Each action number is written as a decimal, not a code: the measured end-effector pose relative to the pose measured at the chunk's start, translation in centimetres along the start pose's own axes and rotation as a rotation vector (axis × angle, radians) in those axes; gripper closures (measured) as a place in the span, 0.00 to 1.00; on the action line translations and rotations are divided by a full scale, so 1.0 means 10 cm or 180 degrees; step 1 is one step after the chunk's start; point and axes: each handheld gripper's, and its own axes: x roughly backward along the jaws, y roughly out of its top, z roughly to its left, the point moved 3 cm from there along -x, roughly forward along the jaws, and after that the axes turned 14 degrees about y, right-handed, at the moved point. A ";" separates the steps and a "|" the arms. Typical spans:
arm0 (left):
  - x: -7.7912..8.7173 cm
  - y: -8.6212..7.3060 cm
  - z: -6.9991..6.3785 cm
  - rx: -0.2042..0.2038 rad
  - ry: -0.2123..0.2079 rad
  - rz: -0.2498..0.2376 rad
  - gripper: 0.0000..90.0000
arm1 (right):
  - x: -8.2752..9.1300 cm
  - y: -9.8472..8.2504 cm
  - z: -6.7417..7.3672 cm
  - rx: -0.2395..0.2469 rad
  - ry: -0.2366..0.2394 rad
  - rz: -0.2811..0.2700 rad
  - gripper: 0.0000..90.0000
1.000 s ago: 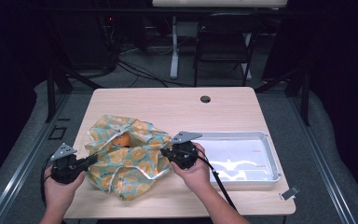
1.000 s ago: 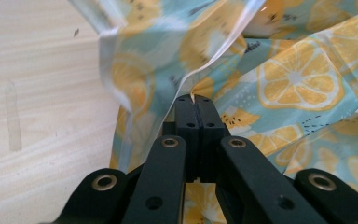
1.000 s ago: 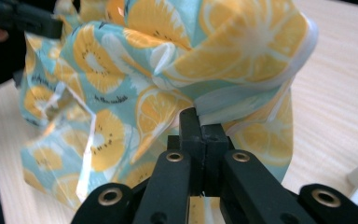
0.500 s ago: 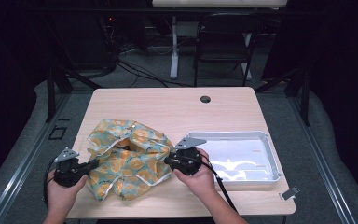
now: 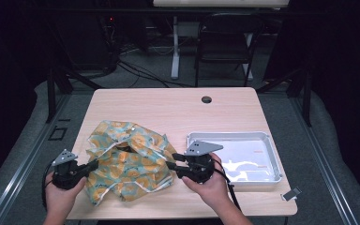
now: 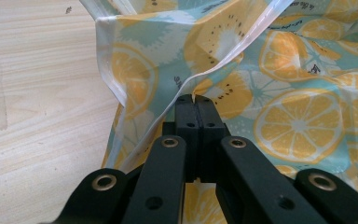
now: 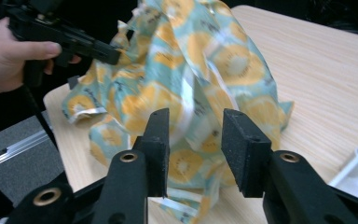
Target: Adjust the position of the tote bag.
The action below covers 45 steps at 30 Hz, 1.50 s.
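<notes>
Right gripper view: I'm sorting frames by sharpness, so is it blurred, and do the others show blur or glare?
Right gripper view: fruit-print bag smeared; left gripper view: bag crisp, shiny rim; high view: tray glares, surroundings dark.

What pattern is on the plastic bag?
Orange and kiwi slices on teal; plastic bag shows best in left gripper view.

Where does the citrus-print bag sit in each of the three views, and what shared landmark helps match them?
High view: citrus-print bag lies crumpled at the table's near left, between the two grippers.
Left gripper view: it fills the upper right, its clear edge pinched in the shut left gripper.
Right gripper view: centre, heaped up beyond the open right gripper.
Shared landmark: the pale wooden tabletop under the bag.
</notes>
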 end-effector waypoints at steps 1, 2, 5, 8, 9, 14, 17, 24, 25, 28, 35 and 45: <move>0.00 0.00 0.00 -0.0013 -0.0004 0.0000 1.00 | 0.00 0.02 0.02 0.0025 0.0025 -0.0009 0.67; 0.00 0.00 0.00 -0.0017 -0.0007 0.0002 1.00 | -0.01 0.05 0.04 0.0047 0.0037 -0.0022 0.66; 0.00 0.00 -0.01 -0.0014 -0.0011 -0.0007 1.00 | -0.08 0.15 0.04 0.0110 0.0019 -0.0021 0.60; 0.00 0.00 -0.02 -0.0027 -0.0004 -0.0006 1.00 | -0.16 0.25 0.00 0.0146 0.0020 -0.0050 0.57; 0.00 0.00 -0.02 -0.0028 -0.0006 -0.0007 1.00 | -0.19 0.28 -0.01 0.0164 0.0012 -0.0052 0.56; -0.02 -0.02 -0.02 -0.0072 -0.0020 0.0033 1.00 | -0.37 0.46 -0.06 0.0244 0.0015 -0.0062 0.52; -0.03 -0.01 -0.03 -0.0081 -0.0023 0.0034 1.00 | -0.49 0.56 -0.08 0.0277 0.0041 0.0007 0.50; -0.03 -0.02 -0.02 -0.0082 -0.0010 0.0019 1.00 | -0.81 0.70 -0.12 0.0386 0.0072 0.0222 0.50; -0.03 -0.02 -0.01 -0.0083 -0.0005 0.0017 1.00 | -0.85 0.71 -0.13 0.0390 0.0085 0.0255 0.51; -0.03 -0.02 -0.01 -0.0098 -0.0008 0.0034 1.00 | -0.97 0.75 -0.15 0.0424 0.0104 0.0364 0.52; -0.03 -0.02 0.00 -0.0107 0.0010 0.0033 1.00 | -1.14 0.72 -0.22 0.0310 0.0237 0.0578 0.81; -0.06 -0.04 -0.02 -0.0136 0.0002 0.0062 1.00 | -1.14 0.84 -0.28 0.0324 0.0223 0.0493 1.00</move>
